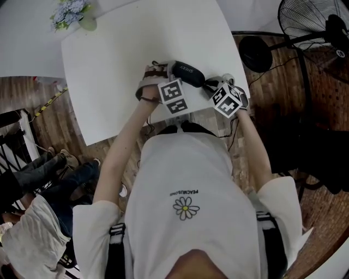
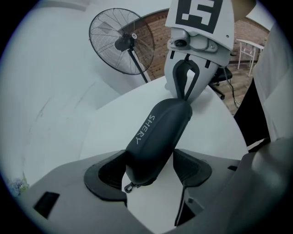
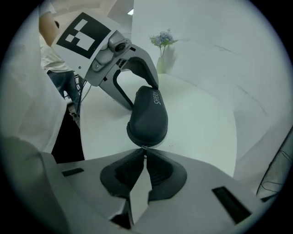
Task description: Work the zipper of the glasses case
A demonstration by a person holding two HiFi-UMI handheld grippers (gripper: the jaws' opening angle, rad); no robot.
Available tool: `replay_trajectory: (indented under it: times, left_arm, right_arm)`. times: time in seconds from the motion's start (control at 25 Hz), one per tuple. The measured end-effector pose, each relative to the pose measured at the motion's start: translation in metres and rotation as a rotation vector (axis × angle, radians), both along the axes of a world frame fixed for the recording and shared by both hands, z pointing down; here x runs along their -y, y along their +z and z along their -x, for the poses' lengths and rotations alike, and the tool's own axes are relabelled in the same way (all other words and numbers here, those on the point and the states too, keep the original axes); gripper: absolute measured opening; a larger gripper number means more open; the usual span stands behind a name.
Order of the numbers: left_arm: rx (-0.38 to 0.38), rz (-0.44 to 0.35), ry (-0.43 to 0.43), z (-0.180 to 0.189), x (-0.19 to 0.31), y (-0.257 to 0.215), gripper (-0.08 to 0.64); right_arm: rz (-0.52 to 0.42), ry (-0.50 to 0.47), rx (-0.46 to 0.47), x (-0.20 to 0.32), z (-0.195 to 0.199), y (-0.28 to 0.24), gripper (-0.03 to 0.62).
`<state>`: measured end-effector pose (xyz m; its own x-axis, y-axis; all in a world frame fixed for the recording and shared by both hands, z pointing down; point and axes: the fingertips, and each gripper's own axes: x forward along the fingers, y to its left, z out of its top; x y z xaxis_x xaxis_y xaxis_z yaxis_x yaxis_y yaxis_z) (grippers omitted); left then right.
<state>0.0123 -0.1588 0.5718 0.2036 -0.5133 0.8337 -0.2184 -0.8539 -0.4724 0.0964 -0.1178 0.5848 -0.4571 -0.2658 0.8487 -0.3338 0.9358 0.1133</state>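
Note:
A black zip-up glasses case (image 1: 188, 73) with white lettering lies near the front edge of the white table (image 1: 120, 65). My left gripper (image 2: 149, 171) straddles one end of the case (image 2: 155, 132), with both pads against its sides. A small metal tab (image 2: 129, 186) hangs from that end. My right gripper (image 3: 144, 153) is at the other end of the case (image 3: 147, 116), its fingertips pinched together on the small zipper pull (image 3: 144, 147). In the head view the left gripper (image 1: 175, 77) and the right gripper (image 1: 210, 87) sit close together at the case.
A vase of pale flowers (image 1: 71, 13) stands at the table's far left corner. A black pedestal fan (image 1: 311, 22) stands on the wooden floor beyond the right edge. Seated people's legs (image 1: 43, 169) show at the lower left. The table's front edge is right by my body.

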Motion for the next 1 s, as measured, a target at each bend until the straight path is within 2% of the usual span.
replay_trajectory:
  times: [0.2,0.32,0.44,0.6,0.68,0.8,1.0]
  left_arm:
    - [0.031,-0.007,0.006,0.001,-0.001,0.001,0.336]
    - [0.080,-0.029,0.049,0.004,-0.004,0.003,0.336]
    - [0.089,-0.027,0.054,0.003,-0.006,0.004,0.333]
    - [0.131,0.002,0.015,0.005,-0.004,0.004,0.330]
    - [0.124,-0.008,-0.002,0.004,-0.004,0.004,0.328]
    - [0.070,-0.014,-0.039,0.004,-0.001,0.004,0.328]
    - [-0.002,0.043,-0.112,0.002,0.002,0.000,0.324]
  right_arm:
    - [-0.074,0.094,-0.076,-0.008,0.000,-0.006,0.008]
    - [-0.067,0.122,-0.077,-0.019,0.007,-0.004,0.008]
    - [-0.058,0.174,-0.073,-0.024,0.009,-0.003,0.008]
    - [-0.069,0.153,-0.076,-0.039,0.033,-0.004,0.008]
    - [-0.048,0.238,-0.047,-0.039,0.037,-0.003,0.008]
    - [-0.044,0.358,0.022,-0.028,0.037,-0.003,0.008]
    - [-0.044,0.540,0.092,-0.009,0.031,-0.010,0.008]
